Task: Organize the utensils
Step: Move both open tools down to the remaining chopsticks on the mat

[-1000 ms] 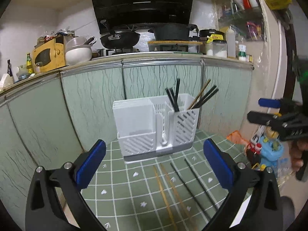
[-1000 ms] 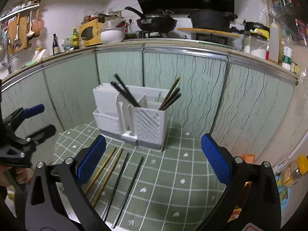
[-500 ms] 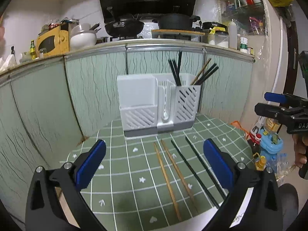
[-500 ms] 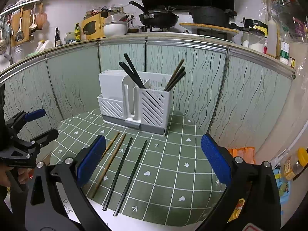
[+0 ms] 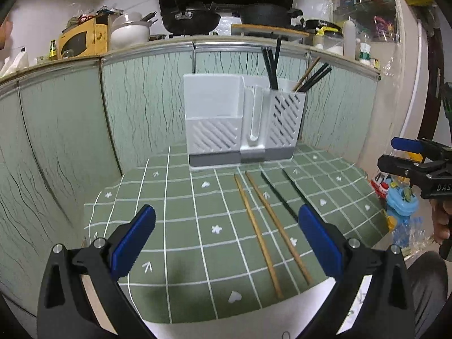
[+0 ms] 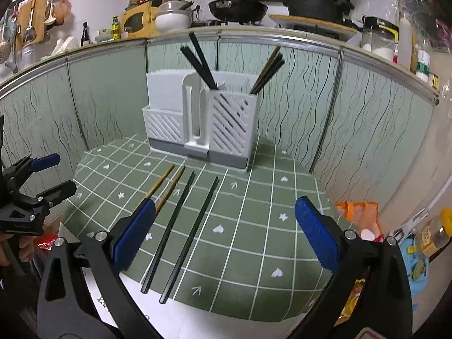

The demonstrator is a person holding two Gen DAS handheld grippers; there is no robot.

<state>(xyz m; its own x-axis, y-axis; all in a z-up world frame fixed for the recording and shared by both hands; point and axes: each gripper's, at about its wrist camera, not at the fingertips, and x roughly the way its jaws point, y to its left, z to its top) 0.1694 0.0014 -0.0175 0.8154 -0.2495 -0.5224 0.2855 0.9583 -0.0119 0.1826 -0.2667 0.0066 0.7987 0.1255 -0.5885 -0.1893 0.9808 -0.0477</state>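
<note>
The left gripper (image 5: pixel 226 240) and right gripper (image 6: pixel 224 236) both hang above the green mat (image 6: pixel 254 197), each with its tongs wide apart and holding nothing. 4 chopsticks lie side by side on the mat: 2 wooden (image 5: pixel 255 226) and 2 black (image 6: pixel 180 226). The white holder (image 6: pixel 203 121) stands at 12 o'clock (more chopsticks (image 6: pixel 267 69) already lean inside its right slot).

black chopsticks (image 5: pixel 285 197) partly behind left claw (image 5: pixel 226 243)
</note>
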